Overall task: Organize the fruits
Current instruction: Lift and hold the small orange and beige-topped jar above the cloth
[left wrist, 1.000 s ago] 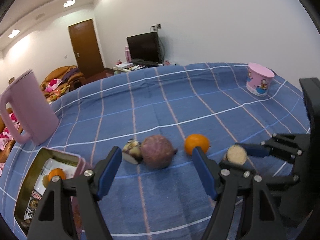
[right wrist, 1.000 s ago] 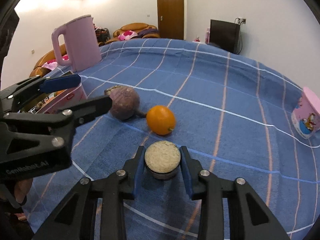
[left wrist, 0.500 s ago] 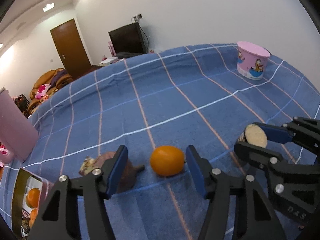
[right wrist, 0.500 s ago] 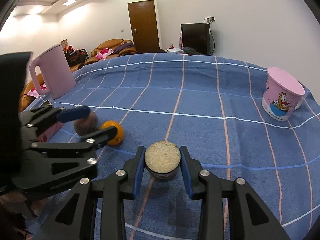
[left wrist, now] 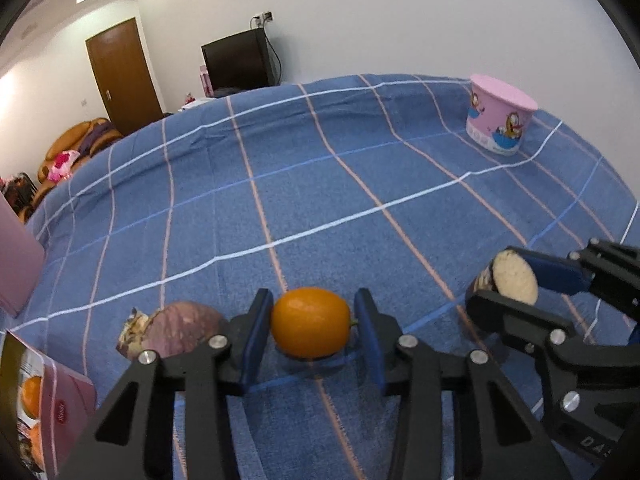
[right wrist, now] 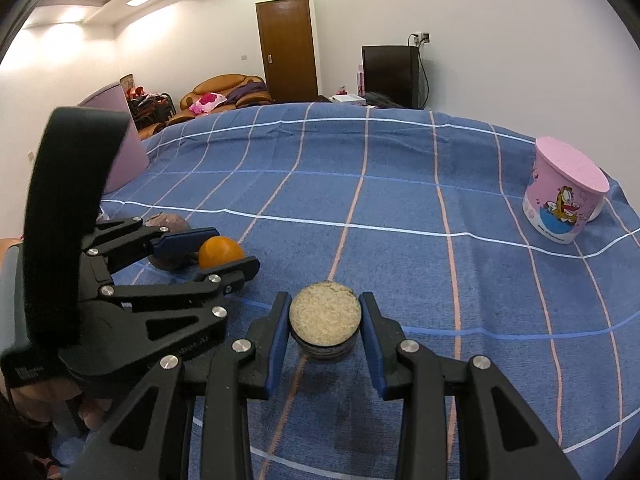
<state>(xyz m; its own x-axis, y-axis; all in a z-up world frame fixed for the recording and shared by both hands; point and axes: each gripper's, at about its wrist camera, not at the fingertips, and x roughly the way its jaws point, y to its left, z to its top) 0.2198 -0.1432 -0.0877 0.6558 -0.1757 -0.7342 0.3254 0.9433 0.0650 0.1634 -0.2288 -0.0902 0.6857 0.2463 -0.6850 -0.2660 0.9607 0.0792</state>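
A small orange [left wrist: 309, 322] lies on the blue checked cloth between the fingers of my left gripper [left wrist: 310, 330]; the jaws stand close on both sides of it, the left pad touching, a thin gap at the right. It also shows in the right wrist view [right wrist: 220, 252]. A purplish-brown fruit [left wrist: 176, 330] lies just left of it. My right gripper [right wrist: 325, 330] is shut on a round fruit with a pale cut face [right wrist: 325, 314], held just above the cloth; it shows at the right in the left wrist view [left wrist: 514, 280].
A pink cartoon cup [left wrist: 498, 114] stands upside down at the far right of the table. A tin box with oranges inside [left wrist: 36, 404] sits at the lower left. A pink kettle [right wrist: 120, 136] stands at the far left.
My left gripper has moved right from the purplish fruit to the orange and its jaws have narrowed around it. The right gripper, holding the cut fruit, has swung to face right.
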